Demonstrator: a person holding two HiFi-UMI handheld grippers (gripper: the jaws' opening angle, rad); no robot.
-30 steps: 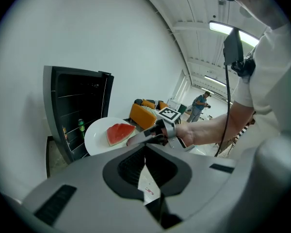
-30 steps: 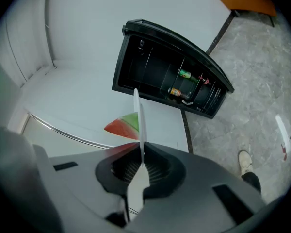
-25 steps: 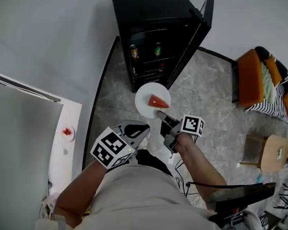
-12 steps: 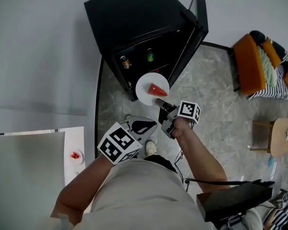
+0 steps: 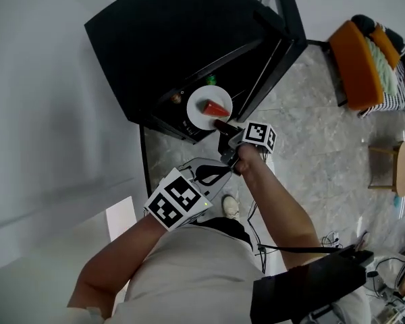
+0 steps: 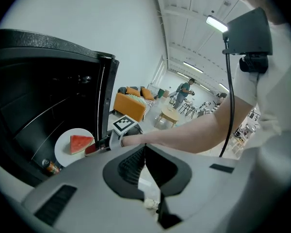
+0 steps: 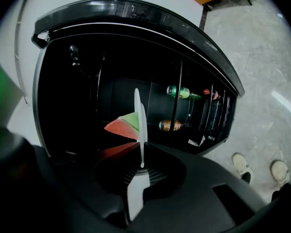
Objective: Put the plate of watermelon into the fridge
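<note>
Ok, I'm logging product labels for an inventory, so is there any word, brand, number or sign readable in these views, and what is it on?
No text is readable in any view.
Drink cans in the fridge: the labels are too small and blurred to read.
Marker cubes: black-and-white square patterns only, no letters or numbers.
Plate and watermelon slice: no print on either.

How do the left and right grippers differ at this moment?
The right gripper is shut on the rim of the plate bearing the watermelon slice; the left gripper is shut on nothing. The right gripper reaches to the open fridge; the left gripper sits back, nearer the person's body. Shared: both are shut.
</note>
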